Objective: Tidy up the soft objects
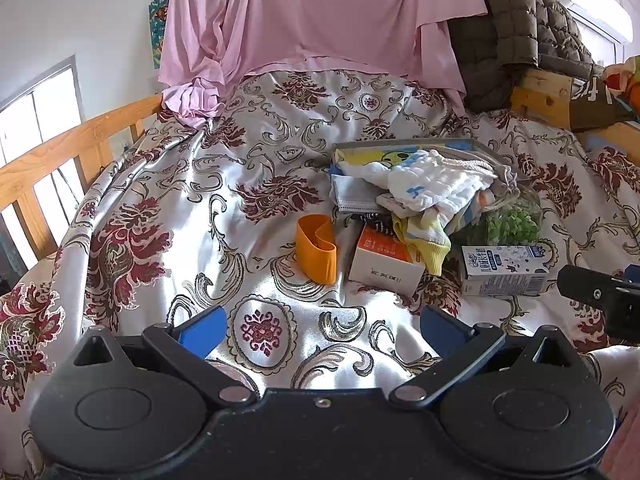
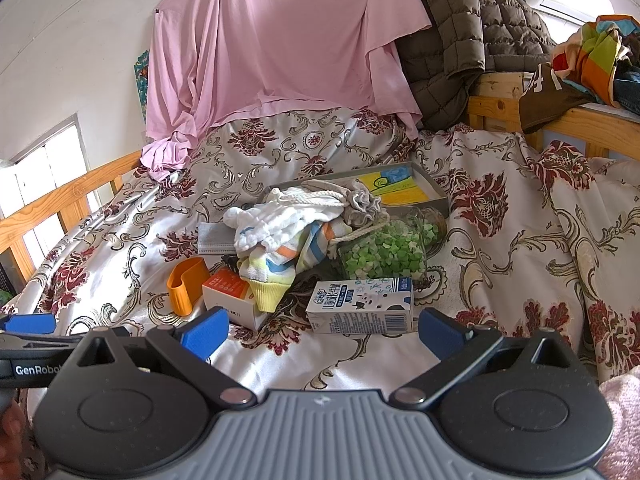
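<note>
Cloths (image 2: 280, 224) piled over boxes; my fingers spread, both grippers empty; careless pinch risks dragging carton (image 2: 360, 306) along.

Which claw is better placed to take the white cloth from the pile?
Probably the right claw. It is open and aimed at the pile, with the white cloth ahead past the milk carton. The left claw, also open, points at bare bedspread, the pile off to its right.

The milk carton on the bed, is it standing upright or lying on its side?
Lying on its side. The milk carton rests lengthwise on the bedspread, its printed face turned upward and its long edge horizontal.
</note>
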A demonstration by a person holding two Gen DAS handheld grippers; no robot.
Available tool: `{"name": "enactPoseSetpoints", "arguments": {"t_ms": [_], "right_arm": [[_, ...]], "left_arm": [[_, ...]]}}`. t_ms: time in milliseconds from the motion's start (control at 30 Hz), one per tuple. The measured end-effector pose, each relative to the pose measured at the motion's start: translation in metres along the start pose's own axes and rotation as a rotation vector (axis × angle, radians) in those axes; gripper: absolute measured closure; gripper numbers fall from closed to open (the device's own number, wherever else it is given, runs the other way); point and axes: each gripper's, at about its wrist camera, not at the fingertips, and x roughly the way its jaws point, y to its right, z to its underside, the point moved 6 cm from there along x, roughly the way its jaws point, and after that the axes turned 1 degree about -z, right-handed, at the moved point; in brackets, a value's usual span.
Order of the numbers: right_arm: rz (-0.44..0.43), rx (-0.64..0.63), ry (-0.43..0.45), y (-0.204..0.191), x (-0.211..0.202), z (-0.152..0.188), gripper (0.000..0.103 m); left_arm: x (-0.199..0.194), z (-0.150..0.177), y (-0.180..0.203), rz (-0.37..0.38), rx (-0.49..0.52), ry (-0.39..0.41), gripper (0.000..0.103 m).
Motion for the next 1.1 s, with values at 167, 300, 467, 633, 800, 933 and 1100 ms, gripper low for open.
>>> {"name": "enactPoseSetpoints", "arguments": {"t_ms": [167,300,467,633,800,933,1100], "right_arm": [[-0.001,0.001,0.0,0.0,0.0,0.0,0.0],[-0.001,0.001,0.0,0.001,0.0,0.0,0.0],[-0.001,0.001,0.0,0.001,0.0,0.0,0.0],[-0.001,0.003,0.006,0.001,-0.001,0.0,0.0],[-0.006,0.006,0.011,0.003,0.0,-0.001,0.0],[-0.011,-0.001,0.014,-0.001,-0.003,-0.001,0.0],[-0.018,0.001,0.02,-0.003,-0.003,-0.001,0.0]], "left_arm": [[0.001,0.002,-0.001,-0.003,0.002,-0.003,0.001],[0.002,0.003,0.0,-0.007,0.004,-0.005,0.001],[0.002,0.004,0.001,-0.006,0.005,-0.007,0.001],[0.004,0.005,0.0,-0.008,0.002,-0.021,0.001],[0.005,0.004,-0.001,-0.004,-0.002,-0.027,0.001],[0.008,0.002,0.0,0.0,-0.007,-0.036,0.001],[0.013,-0.001,-0.005,0.001,-0.04,-0.049,0.001]]}}
